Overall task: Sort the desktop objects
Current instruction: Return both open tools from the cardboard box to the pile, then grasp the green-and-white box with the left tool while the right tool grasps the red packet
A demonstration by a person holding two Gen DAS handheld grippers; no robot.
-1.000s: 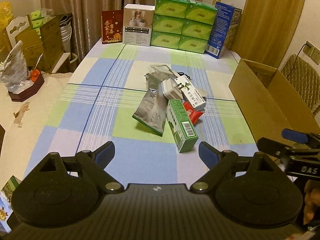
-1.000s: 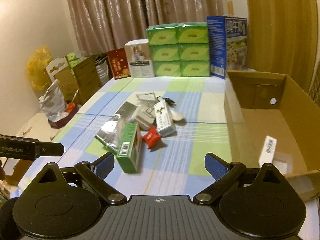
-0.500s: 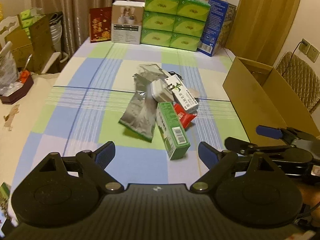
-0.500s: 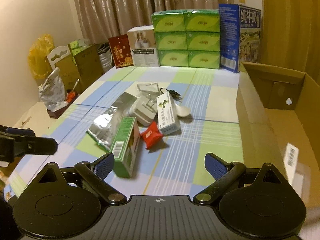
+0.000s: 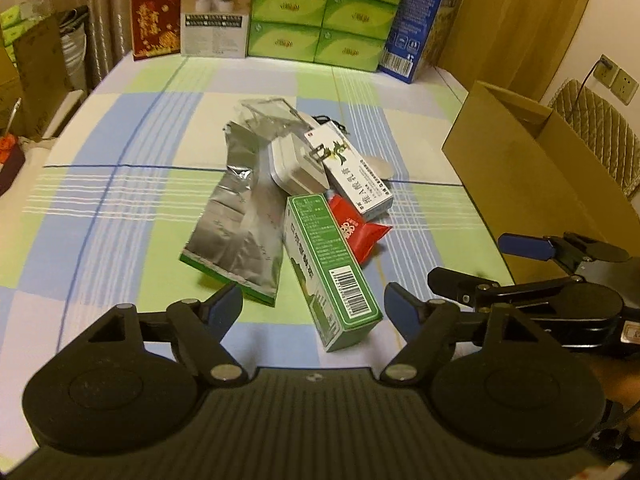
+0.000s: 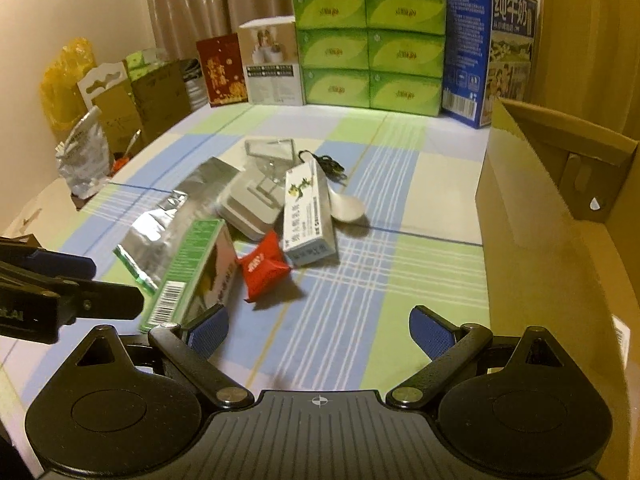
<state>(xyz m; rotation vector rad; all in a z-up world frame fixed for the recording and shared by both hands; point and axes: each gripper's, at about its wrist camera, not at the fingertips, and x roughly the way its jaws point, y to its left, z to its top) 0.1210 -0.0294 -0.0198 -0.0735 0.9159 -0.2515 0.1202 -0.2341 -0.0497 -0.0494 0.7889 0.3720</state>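
My left gripper [image 5: 312, 308] hangs low over the checked tablecloth [image 5: 120, 200], its jaws spread wide and holding nothing. The near end of the green box [image 5: 330, 268] lies just ahead of the gap between my left fingers, a little toward the right one, barcode end closest to me. Beyond it and to the left lies the silver foil bag [image 5: 240, 216], its green-edged bottom close to my left fingertip. Farther ahead, the red packet [image 5: 358, 232] sits against the green box, with the white box [image 5: 352, 172] and the white charger [image 5: 294, 166] piled behind it.

My right gripper [image 6: 318, 330] is also wide open and empty, hovering above the cloth. From its view the green box [image 6: 192, 272] lies right at my left fingertip, the red packet [image 6: 262, 266] ahead and left of centre, then the white box [image 6: 306, 212], the charger [image 6: 252, 204] and a white spoon [image 6: 346, 206] with a black cord [image 6: 326, 164] behind it. The open cardboard box [image 6: 532, 208] stands just beyond my right finger.

From the left view, the right gripper [image 5: 468, 264] shows off to the right, beside the cardboard box [image 5: 520, 168].
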